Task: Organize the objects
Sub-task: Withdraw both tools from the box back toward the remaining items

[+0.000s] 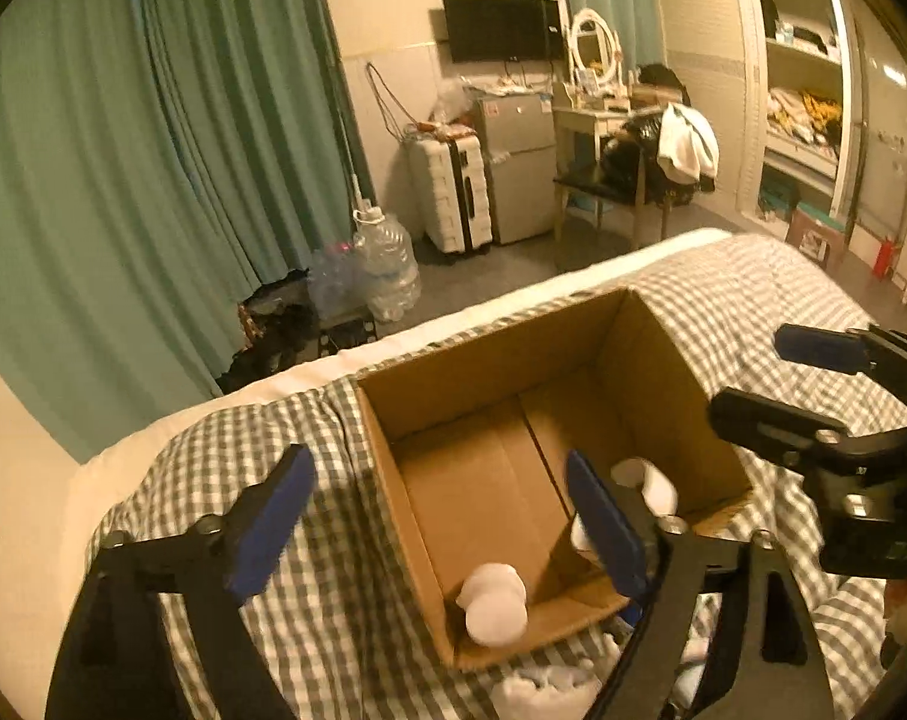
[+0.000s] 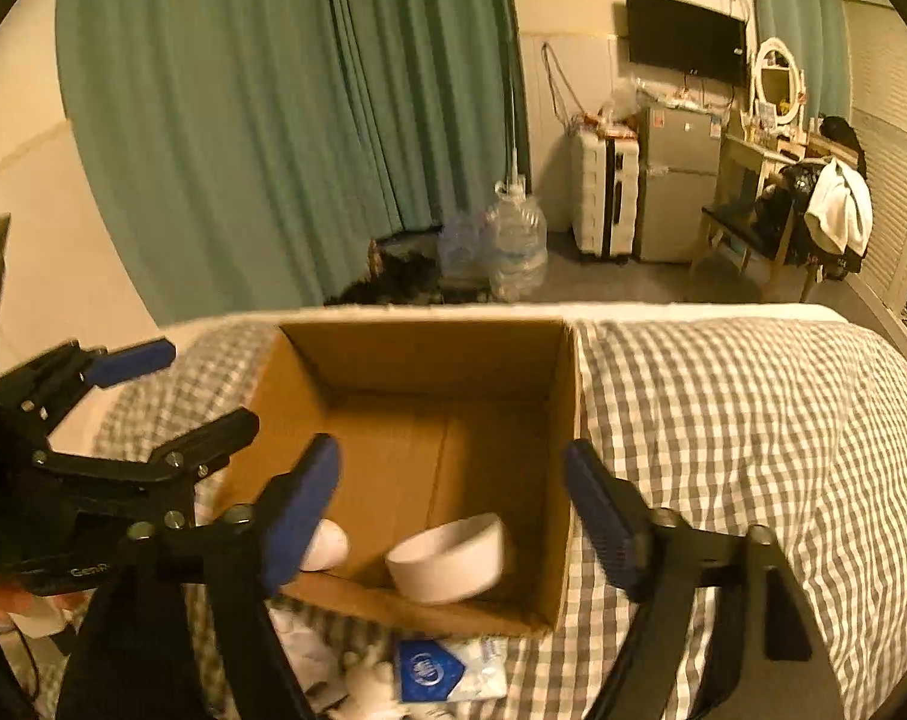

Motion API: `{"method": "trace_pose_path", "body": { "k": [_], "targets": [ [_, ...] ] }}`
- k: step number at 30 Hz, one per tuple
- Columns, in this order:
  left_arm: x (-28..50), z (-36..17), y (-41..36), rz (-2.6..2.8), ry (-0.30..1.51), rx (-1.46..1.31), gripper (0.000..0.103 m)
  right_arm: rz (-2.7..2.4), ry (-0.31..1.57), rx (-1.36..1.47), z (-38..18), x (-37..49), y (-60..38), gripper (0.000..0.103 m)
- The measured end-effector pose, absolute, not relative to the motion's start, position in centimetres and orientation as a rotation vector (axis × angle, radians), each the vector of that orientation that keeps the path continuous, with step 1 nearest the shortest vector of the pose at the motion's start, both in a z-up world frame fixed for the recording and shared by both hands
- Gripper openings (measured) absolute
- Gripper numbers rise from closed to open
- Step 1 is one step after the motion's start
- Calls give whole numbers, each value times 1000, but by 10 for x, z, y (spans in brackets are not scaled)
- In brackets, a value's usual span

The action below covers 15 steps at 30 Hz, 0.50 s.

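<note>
The open brown cardboard box is sitting on the checked bed cover, white round containers lying inside. I am holding the left gripper and right gripper spread, empty, above it. Judged between placements; next is fetching the blue-and-white packet beside the box.

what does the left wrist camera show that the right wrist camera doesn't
Left wrist only: the open wardrobe shelves and a red item on the floor. Right wrist only: a blue-and-white packet on the bedding before the box. Both show the cardboard box holding white containers, both grippers open, the green curtain and the white suitcase.
</note>
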<state>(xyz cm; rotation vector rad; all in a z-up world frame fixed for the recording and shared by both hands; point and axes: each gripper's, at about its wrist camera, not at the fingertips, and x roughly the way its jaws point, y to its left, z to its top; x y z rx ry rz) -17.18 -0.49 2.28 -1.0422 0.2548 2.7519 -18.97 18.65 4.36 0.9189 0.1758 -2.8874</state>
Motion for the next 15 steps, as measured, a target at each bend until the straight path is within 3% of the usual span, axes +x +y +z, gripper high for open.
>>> {"method": "trace_pose_path", "body": {
  "k": [9, 15],
  "targets": [
    [-126, 59, -28, 2814, 67, -1058, 100, -2977, 324, 787, 97, -109, 168, 93],
    [-91, 60, -36, 2870, 26, -1065, 102, -2985, 363, 746, 108, -75, 163, 94]
  ]
}}
